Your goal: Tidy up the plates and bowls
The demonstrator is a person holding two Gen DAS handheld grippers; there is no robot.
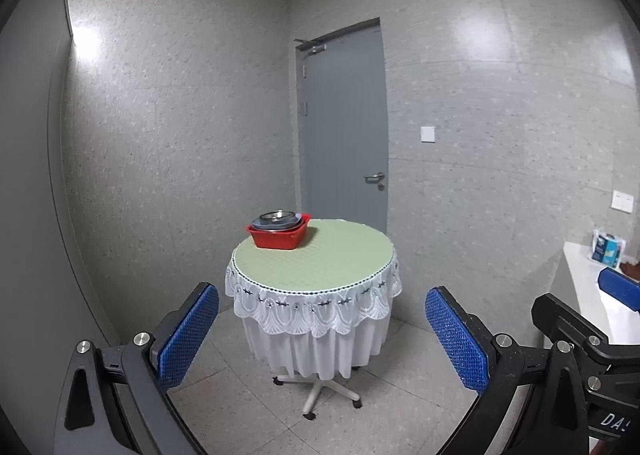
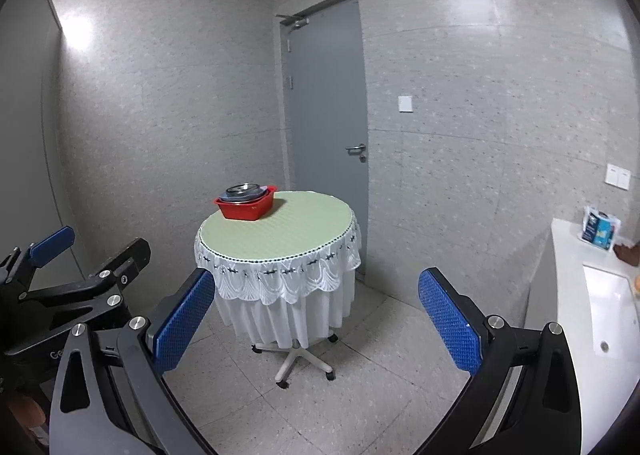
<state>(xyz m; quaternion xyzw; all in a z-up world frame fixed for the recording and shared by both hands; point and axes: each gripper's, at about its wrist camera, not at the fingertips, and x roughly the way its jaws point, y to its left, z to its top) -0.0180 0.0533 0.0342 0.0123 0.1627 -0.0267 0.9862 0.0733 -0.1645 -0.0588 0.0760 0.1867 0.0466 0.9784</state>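
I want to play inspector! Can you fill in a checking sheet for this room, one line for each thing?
Surface: round table with a pale green top and a white lace skirt, on a wheeled base.
Job's things: red basin at the table's far left edge, holding stacked dishes; how many cannot be told.
Clutter: blue-and-white packet on the white counter beside a sink.
Grippers: left gripper and right gripper both open, blue fingers apart, away from the table, holding nothing.
Cables: nothing seen.
Surroundings: closed grey door, speckled grey walls, tiled floor.
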